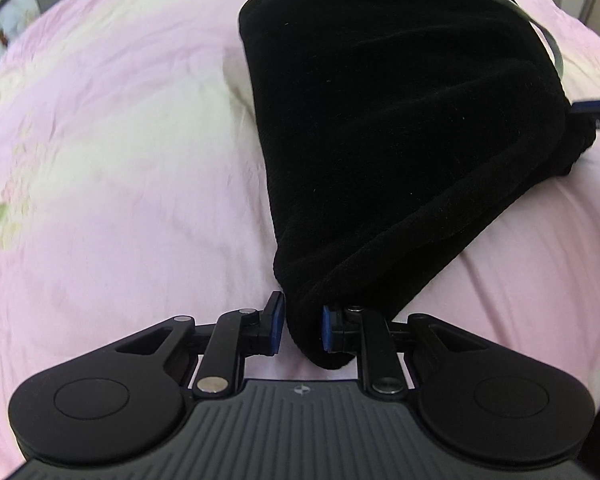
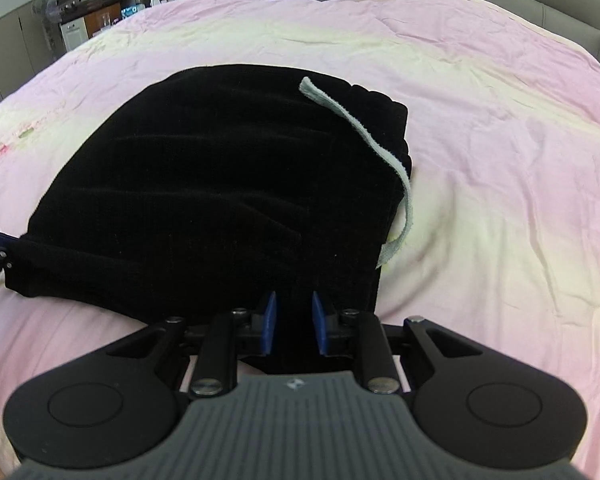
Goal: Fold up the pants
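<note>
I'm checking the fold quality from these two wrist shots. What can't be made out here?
- Fold layers of the black pants: both views, fabric too dark to separate.
- Far end of the grey drawstring: left wrist view, cut off behind the pants' edge.
- Left gripper pad contact: the right-hand pad's face is covered by cloth.
- Right gripper: cloth beneath it hidden by its body.
- Bedside clutter: right wrist view, too small.

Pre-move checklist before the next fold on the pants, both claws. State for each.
1. Left claw has a corner of the black pants between its pads: ok.
2. Right claw gripping the near edge: ok.
3. Pants lying flat: not ok, ridges show.
4. Grey drawstring tucked in: not ok, it trails onto the pink sheet.
5. Sheet beyond the pants free: ok.
6. Layers aligned underneath: cannot tell.
</note>
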The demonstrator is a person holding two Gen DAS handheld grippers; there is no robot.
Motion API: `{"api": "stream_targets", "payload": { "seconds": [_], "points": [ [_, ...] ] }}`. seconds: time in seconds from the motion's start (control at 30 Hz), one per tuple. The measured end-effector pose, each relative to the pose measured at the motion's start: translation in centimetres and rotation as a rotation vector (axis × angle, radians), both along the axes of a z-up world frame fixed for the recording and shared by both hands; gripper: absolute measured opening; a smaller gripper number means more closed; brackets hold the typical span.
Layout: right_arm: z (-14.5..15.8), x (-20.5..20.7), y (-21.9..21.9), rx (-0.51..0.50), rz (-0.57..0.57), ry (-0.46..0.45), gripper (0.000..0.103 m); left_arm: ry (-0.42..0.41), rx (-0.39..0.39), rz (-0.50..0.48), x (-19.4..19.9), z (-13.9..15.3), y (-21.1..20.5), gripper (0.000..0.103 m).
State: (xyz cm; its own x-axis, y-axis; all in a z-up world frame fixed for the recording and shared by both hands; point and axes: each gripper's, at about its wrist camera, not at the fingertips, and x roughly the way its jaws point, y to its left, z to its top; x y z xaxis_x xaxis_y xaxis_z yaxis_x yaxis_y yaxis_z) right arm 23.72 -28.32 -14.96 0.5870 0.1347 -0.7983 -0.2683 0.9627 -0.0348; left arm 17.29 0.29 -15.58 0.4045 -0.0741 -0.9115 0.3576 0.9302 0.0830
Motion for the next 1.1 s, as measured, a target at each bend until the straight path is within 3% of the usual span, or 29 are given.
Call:
{"api": "stream_targets", "payload": {
  "seconds": [0.17, 0.2, 0.23, 0.33, 0.47, 0.57, 0.63, 0.73, 0.9, 1.1],
  "points": [
    [0.6, 0.6, 1.6, -0.085, 0.029, 0.049, 0.022, 0.068, 0.052, -0.020, -0.9, 1.8, 0.1, 0.024],
    [0.8, 0.9, 1.8, -0.095, 0.034, 0.067, 0.025, 0.087, 0.079, -0.042, -1.0, 2.3, -0.2, 0.024],
    [1.0, 1.1, 1.9, -0.106, 0.037, 0.088, 0.035, 0.098, 0.112, -0.061, -1.0, 2.9, -0.5, 0.024],
    [1.9, 1.1, 2.5, -0.157, 0.058, 0.115, 0.050, 0.057, 0.140, -0.118, -1.4, 5.7, -0.8, 0.025],
    [3.3, 0.8, 3.0, -0.188, 0.125, 0.156, 0.057, 0.006, 0.127, -0.184, -0.7, 9.0, -1.3, 0.029],
    [4.6, 1.0, 3.2, -0.214, 0.164, 0.165, 0.066, -0.067, 0.149, -0.234, 0.2, 10.7, -2.2, 0.041],
    [5.6, 1.9, 2.9, -0.195, 0.160, 0.172, 0.071, -0.111, 0.124, -0.240, 1.7, 11.4, -2.6, 0.063],
    [6.8, 3.6, 2.0, -0.124, 0.109, 0.194, 0.077, -0.125, 0.070, -0.223, 4.4, 11.8, -3.4, 0.064],
    [7.1, 7.6, 0.5, -0.020, -0.001, 0.246, 0.084, -0.124, 0.049, -0.206, 9.1, 10.9, -4.7, 0.065],
    [4.4, 12.1, -2.8, 0.111, -0.124, 0.342, 0.086, -0.068, -0.026, -0.159, 13.0, 8.2, -4.3, 0.066]
  ]
}}
